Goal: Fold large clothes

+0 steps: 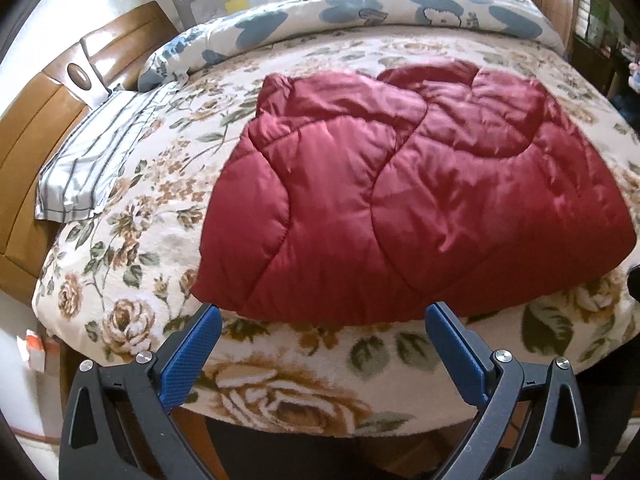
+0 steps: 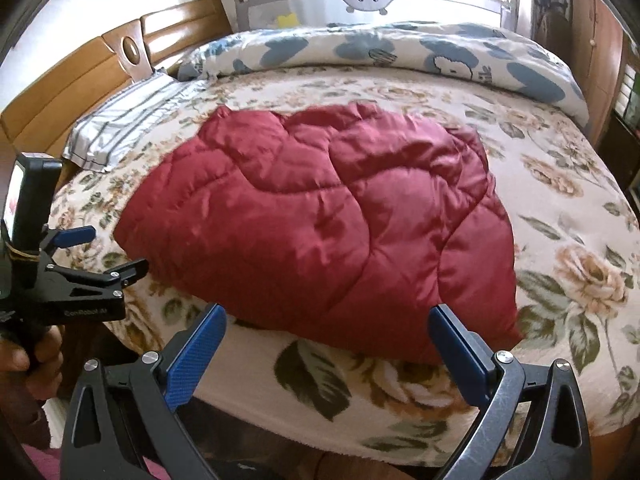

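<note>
Bed: a floral blanket [image 1: 132, 248] in cream, tan and green covers the whole top; a wooden headboard [image 1: 44, 120] stands at the left side.
Rolled duvet: a cream duvet with blue shapes [image 2: 400, 54] lies along the far edge of the bed, well apart from the garment.
Garment: a dark red quilted jacket [image 1: 400, 208] lies flat in a folded bundle on the blanket, near the front edge of the bed; wavy stitch lines cross its surface. Which part is sleeve or collar cannot be made out.
Pillow: a grey-striped white pillow [image 1: 92, 164] lies by the headboard, left of the jacket and apart from it.
Left gripper [image 1: 322, 360]: blue-padded fingers spread wide, nothing between them; it is held at the bed's front edge, just short of the jacket's near hem. In the right wrist view it shows at the left [image 2: 110, 252], held by a hand [image 2: 28, 356].
Right gripper [image 2: 326, 360]: fingers likewise wide apart and empty, held just before the jacket's near right corner.
</note>
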A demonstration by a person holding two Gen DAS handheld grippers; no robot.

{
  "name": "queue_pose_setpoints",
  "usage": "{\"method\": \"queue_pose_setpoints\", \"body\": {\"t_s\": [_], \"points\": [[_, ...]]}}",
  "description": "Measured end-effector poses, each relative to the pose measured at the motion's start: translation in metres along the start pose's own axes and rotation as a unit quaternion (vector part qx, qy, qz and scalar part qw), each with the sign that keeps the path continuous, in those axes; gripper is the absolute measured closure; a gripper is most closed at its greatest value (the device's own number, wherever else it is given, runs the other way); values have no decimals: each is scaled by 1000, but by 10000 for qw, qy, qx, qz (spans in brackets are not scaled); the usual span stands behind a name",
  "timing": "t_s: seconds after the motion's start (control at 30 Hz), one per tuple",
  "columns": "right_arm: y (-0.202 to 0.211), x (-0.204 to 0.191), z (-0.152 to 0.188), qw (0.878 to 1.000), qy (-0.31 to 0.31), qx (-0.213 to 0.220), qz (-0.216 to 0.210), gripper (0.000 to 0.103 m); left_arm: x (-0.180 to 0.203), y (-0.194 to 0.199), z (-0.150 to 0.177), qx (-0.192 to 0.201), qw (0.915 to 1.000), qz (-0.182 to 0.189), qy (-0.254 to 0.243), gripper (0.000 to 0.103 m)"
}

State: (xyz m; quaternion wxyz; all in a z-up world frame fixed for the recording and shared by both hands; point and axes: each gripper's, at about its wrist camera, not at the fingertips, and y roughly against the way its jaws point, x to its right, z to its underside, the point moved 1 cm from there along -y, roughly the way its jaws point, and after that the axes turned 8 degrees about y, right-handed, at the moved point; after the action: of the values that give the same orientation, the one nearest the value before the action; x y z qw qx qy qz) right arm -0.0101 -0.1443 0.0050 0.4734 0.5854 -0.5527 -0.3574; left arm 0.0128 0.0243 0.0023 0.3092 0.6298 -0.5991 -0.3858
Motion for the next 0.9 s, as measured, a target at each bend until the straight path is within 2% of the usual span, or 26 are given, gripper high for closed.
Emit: {"method": "queue_pose_setpoints", "body": {"t_s": [0.17, 0.5, 0.9], "points": [[5, -2, -6, 10000, 39, 61, -1, 2, -5, 12, -3, 73, 9999, 86, 76, 1], [-16, 7, -6, 9998, -157, -119, -64, 2, -2, -3, -11, -68, 9999, 61, 62, 1], [-28, 9, -24, 9998, -154, -92, -89, 2, 5, -8, -24, -9, 9999, 98, 68, 1]]}}
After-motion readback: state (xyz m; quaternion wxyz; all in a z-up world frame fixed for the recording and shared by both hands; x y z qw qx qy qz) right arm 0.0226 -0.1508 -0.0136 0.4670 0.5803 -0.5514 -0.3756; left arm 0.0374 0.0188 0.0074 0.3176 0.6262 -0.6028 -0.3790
